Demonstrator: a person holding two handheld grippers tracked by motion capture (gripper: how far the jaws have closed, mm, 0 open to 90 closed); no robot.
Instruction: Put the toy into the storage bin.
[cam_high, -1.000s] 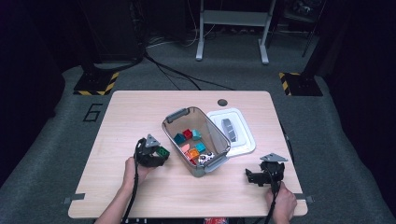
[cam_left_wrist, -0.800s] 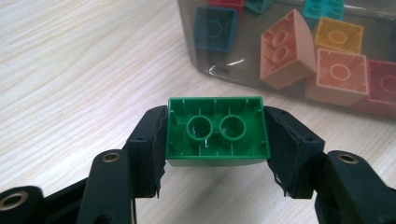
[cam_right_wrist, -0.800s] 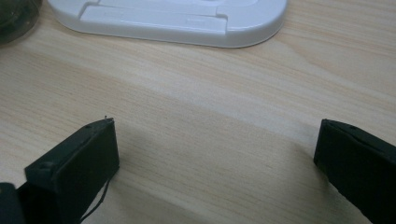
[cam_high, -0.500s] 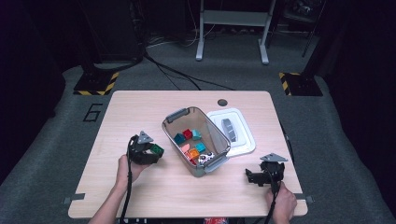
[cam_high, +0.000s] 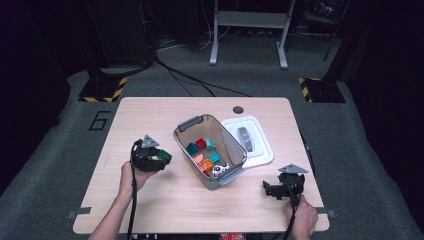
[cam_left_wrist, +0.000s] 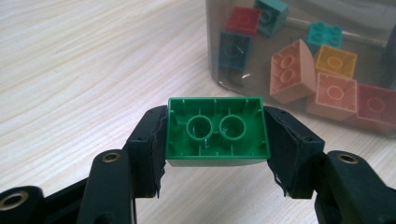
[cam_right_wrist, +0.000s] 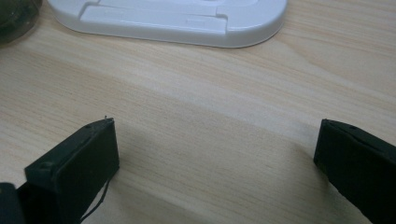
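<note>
The right claw (cam_right_wrist: 217, 161) gapes above bare table (cam_right_wrist: 196, 107) (white lid (cam_right_wrist: 177, 18) beyond).

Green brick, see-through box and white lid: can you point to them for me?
green brick (cam_left_wrist: 217, 133), left gripper view, its hollow underside.
see-through box (cam_high: 189, 123), high view, its grey handle.
white lid (cam_high: 263, 148), high view, its rim.

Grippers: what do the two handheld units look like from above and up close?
Both are black. The left gripper and right gripper each carry a grey three-cornered plate on top and trail a black cable along the bare forearm. Up close, the jaws are broad, flat black blocks with small screws.
</note>
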